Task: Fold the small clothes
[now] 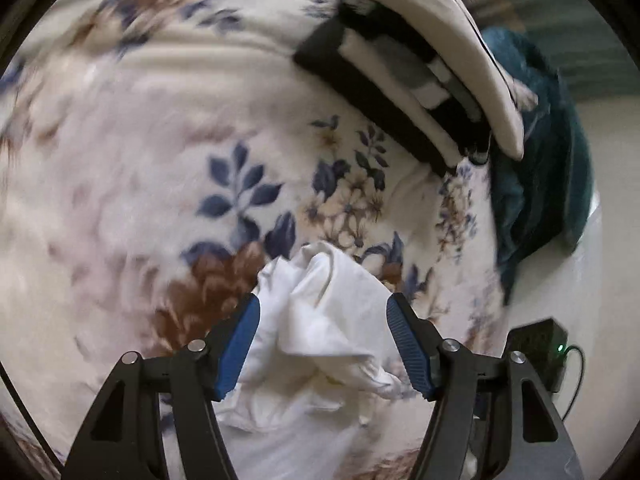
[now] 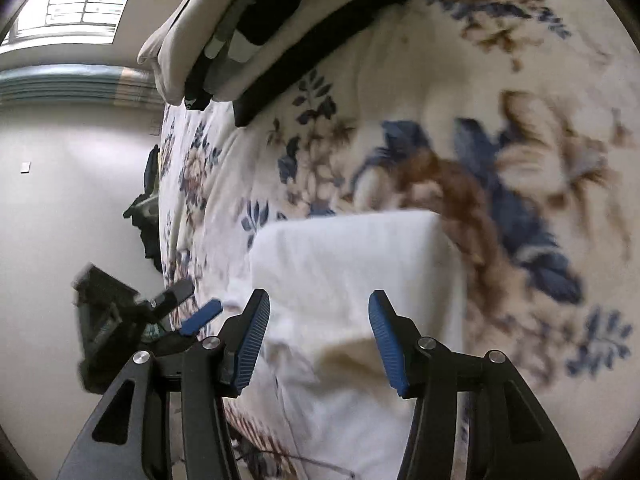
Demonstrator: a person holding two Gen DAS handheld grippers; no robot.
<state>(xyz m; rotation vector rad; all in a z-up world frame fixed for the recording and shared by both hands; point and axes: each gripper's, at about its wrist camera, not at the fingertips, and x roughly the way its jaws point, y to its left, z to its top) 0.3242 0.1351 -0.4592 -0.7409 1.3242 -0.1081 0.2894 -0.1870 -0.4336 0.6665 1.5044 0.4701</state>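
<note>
A small white garment [image 1: 320, 332] lies crumpled on a floral bedspread [image 1: 140, 160]. My left gripper [image 1: 323, 344] is open, its blue pads on either side of the bunched cloth, just above it. In the right wrist view the same white garment [image 2: 352, 272] lies flatter, with a straight far edge. My right gripper [image 2: 318, 340] is open over it, with cloth between the pads. The left gripper [image 2: 176, 312] shows at the lower left of that view, beside the garment's edge.
A stack of folded clothes [image 1: 420, 68] in cream, black and grey lies at the far side of the bed [image 2: 260, 40]. A dark teal cloth [image 1: 540, 168] hangs off the bed's edge. A black box [image 1: 540, 344] with a green light sits on the floor.
</note>
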